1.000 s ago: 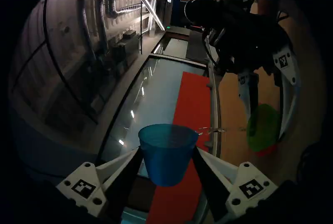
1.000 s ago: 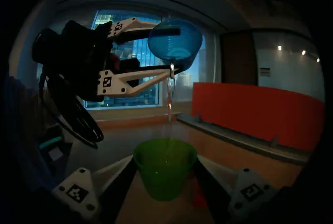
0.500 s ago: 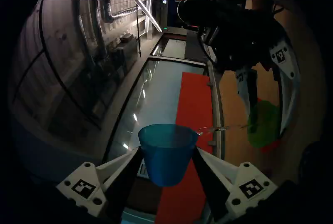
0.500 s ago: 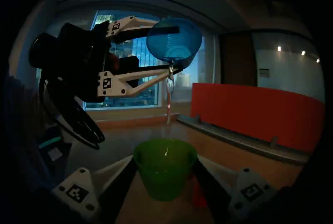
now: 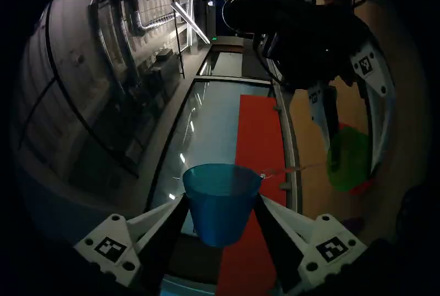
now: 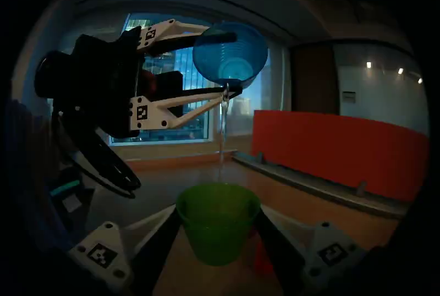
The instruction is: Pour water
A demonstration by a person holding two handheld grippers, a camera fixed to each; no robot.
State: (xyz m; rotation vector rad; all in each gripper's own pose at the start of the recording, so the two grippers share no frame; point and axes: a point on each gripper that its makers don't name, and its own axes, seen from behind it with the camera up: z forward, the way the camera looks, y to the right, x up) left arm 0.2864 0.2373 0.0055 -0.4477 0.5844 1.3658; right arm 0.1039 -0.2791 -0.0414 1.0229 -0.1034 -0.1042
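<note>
- Left gripper (image 5: 221,201) clamps a tipped translucent blue plastic cup (image 5: 221,218) between both fingers.
- Right gripper (image 6: 218,210) grips an upright green plastic cup (image 6: 217,233) beneath a thin water stream (image 6: 221,136).

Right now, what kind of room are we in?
Probably an office high up in a city, at dusk: a big window looks onto tall buildings, a red partition runs along the wooden desk, and small ceiling lights glow.
</note>
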